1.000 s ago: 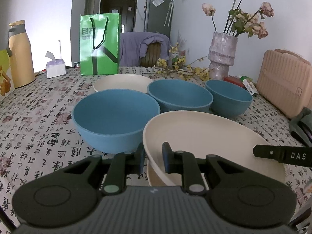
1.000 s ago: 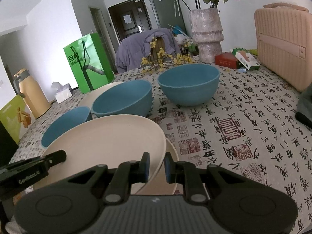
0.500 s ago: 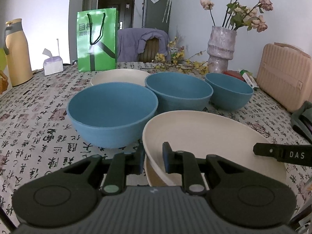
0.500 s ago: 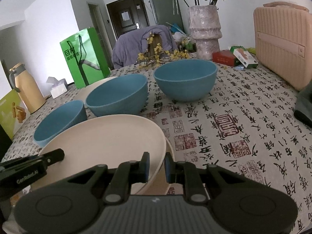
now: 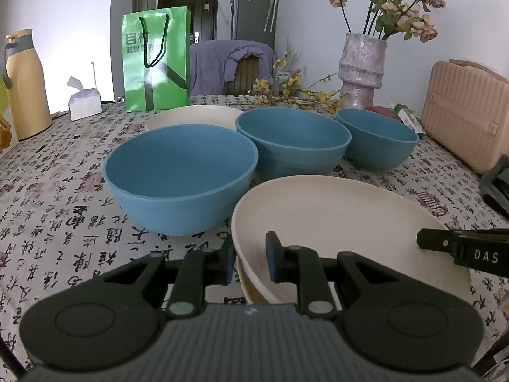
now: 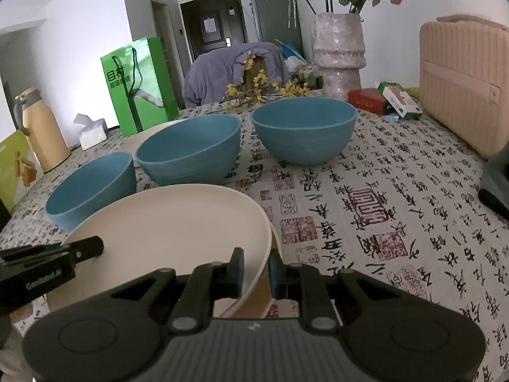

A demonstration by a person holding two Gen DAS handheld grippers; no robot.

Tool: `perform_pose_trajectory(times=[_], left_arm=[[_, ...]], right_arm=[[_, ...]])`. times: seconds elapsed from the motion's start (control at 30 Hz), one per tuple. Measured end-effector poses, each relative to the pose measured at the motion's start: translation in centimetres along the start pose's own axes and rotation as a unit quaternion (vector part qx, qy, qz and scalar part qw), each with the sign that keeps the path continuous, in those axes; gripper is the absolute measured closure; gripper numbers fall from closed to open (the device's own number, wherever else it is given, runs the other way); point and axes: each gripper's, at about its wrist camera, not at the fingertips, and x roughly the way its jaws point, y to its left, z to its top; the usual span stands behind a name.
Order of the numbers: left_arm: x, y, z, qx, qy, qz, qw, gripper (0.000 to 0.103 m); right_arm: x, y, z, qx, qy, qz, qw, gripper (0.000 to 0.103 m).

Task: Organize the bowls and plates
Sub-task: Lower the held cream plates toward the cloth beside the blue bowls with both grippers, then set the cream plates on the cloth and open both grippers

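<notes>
The left gripper [image 5: 249,259] has a dark grey ribbed housing at the bottom of its own view, flanked by two round black hubs, each with a shallow circular recess. From each hub a black arm with a triangular cut-out reaches inward to a straight link, pinned by a pale grey round-headed screw. The fingers [image 5: 273,261] are black with blue pads on the inner faces. A small white mark sits at the middle of the housing's top edge. The right gripper [image 6: 256,270] is built the same. Seen from across, the right one's black side bar bears white letters "DAS"; the left one's reads "GenRobot.AI"
</notes>
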Motion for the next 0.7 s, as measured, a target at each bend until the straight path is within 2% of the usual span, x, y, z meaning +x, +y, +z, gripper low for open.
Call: perform_pose_trajectory(times=[0.7], left_arm=[[1.0, -0.9, -1.0, 0.032, -0.004, 0.019, 0.9993, 0.079]], right_arm=[[0.4, 1.2, -0.6, -0.054, -0.017, -0.031, 0.998, 0.087]])
